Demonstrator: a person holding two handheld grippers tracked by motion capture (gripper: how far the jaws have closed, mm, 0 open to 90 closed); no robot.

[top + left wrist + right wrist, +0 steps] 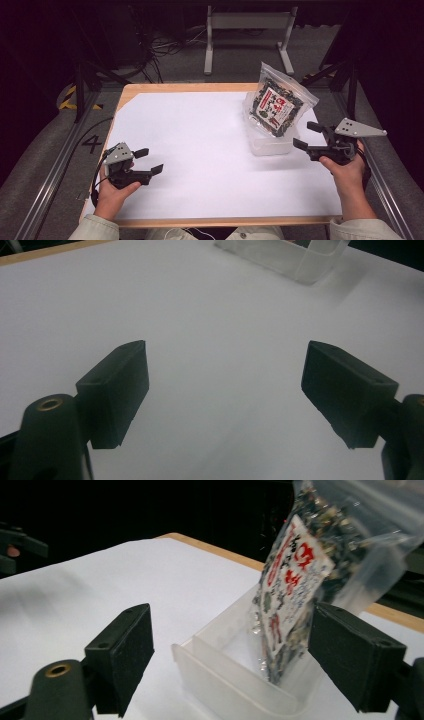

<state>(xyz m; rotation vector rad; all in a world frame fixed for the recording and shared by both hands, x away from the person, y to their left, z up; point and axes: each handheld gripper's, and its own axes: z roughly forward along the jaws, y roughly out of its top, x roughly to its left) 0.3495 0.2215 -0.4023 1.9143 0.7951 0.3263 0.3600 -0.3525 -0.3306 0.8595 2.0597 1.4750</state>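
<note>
Gaping wide, the right tool [306,135] holds nothing, its jaws just beside the clear container [270,142] at the counter's [190,150] right side. A seaweed packet [280,102] stands in that container, long axis near upright, top leaning away to the right, label facing the person. Resting well apart, the left tool [150,161] is also released and empty.
</note>
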